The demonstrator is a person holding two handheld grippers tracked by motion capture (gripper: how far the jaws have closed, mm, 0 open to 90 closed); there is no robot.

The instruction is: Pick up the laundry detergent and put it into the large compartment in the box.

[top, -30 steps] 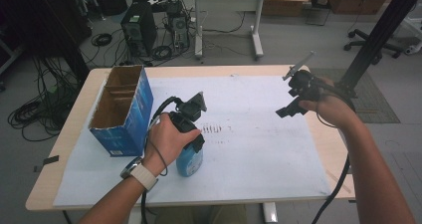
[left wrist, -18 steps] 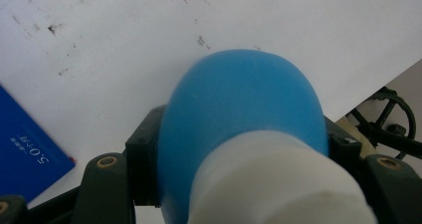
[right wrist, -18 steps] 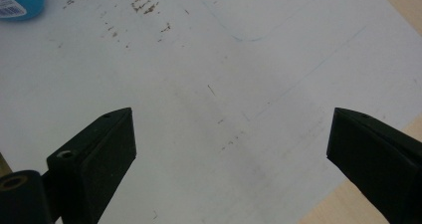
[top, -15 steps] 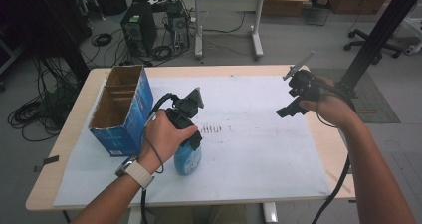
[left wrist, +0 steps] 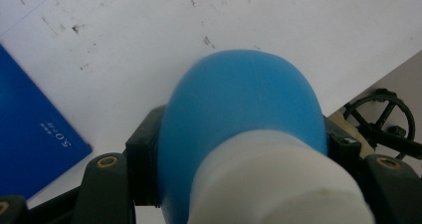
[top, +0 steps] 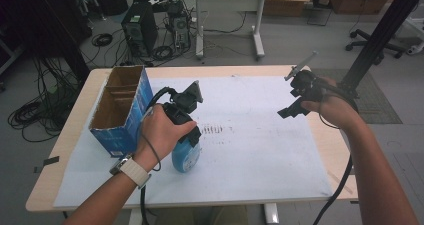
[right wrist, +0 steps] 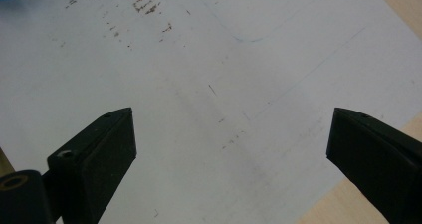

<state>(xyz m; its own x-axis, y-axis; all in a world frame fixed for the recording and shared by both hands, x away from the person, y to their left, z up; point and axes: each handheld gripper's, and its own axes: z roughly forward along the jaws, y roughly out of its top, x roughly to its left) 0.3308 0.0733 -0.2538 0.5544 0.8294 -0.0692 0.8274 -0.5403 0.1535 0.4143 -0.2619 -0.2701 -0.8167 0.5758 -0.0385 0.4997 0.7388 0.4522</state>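
Left gripper [top: 194, 135]: black body, black cable looped over its top, brass-coloured screws in the jaw bases. Right gripper [top: 291, 110]: black, wedge-shaped jaws, grey plate on top, black cable trailing. Left wrist: watch [top: 131, 169], pale band, possibly fabric. Forearms unsleeved.

Blue box [top: 121, 116] crowds the left gripper [top: 186, 135]; white sheet [top: 260, 150] rightward lies open.

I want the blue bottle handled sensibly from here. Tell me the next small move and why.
Probably carry the blue bottle left toward the open cardboard box. The left gripper is shut on the bottle just below its white cap, and the box stands right beside it, top open. The right gripper is open over bare paper, holding nothing.
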